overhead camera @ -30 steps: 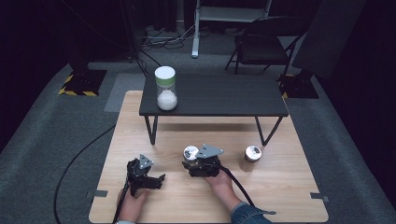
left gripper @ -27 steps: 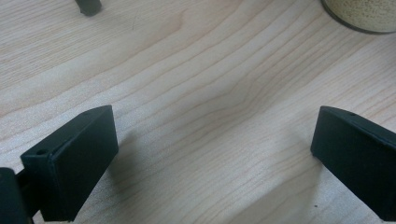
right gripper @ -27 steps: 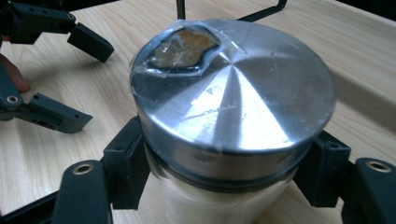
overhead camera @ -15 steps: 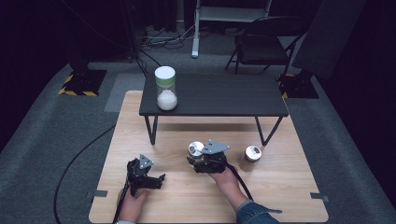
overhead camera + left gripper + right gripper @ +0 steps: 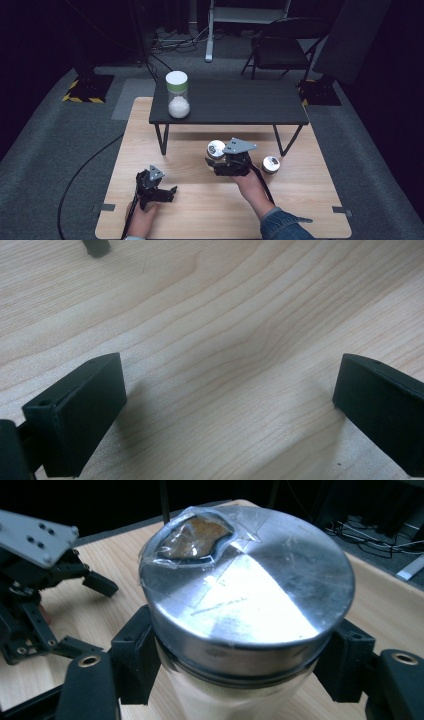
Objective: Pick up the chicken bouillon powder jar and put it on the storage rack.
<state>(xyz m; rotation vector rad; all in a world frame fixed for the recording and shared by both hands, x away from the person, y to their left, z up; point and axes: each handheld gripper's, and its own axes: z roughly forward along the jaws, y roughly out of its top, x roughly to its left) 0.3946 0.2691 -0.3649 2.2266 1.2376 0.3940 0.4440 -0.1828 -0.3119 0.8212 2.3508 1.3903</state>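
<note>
Right tongs (image 5: 235, 665), clamped on the steel-lidded jar (image 5: 245, 600), have lifted it off the tabletop (image 5: 200, 200); left tongs (image 5: 225, 405) rest open. Carrying comes next.

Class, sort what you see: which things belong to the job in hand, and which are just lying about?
In the job:
- right gripper, fingers clamped under the cap of the metal-lidded jar

Lying about:
- second small jar on the wooden board
- tall green-banded jar on the black table
- left gripper, open over bare wood
- folding chair
</note>
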